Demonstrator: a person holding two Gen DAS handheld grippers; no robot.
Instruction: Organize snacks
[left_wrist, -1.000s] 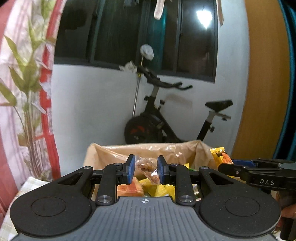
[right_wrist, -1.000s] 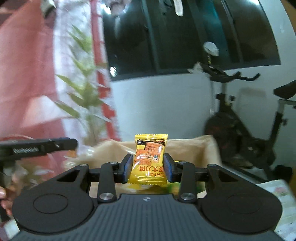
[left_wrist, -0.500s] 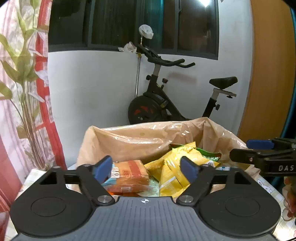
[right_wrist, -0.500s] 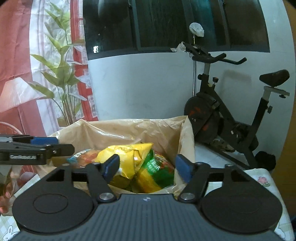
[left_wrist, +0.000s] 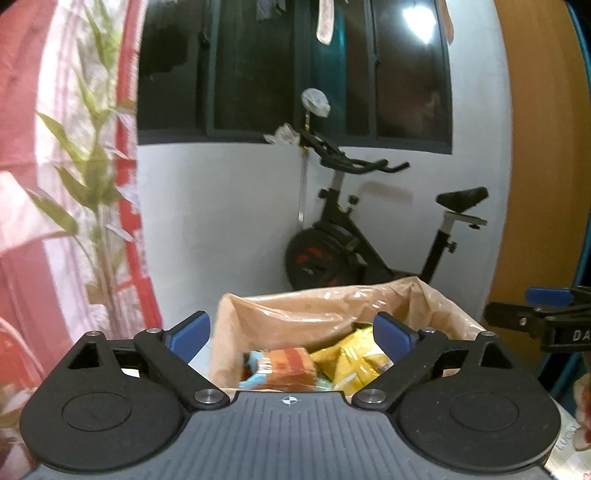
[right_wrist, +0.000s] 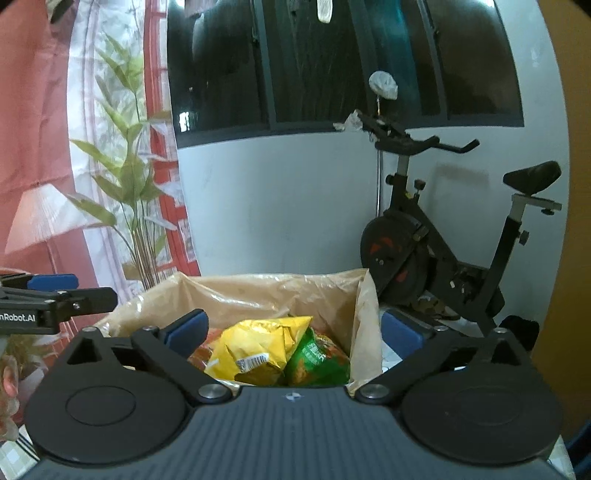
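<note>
both claws have just been opening and stand wide with nothing between them: the left gripper (left_wrist: 291, 338) and right gripper (right_wrist: 293, 332). at twelve o'clock, the snacks (right_wrist: 258, 350) lie inside the lined box (right_wrist: 258, 291).

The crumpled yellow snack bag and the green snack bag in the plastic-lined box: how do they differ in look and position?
In the right wrist view, the crumpled yellow snack bag is larger and lies on top; the green snack bag is partly hidden beside it, at its right. The yellow one shows a white barcode label; none shows on the green one. Both lie inside the plastic-lined box, touching each other.
</note>
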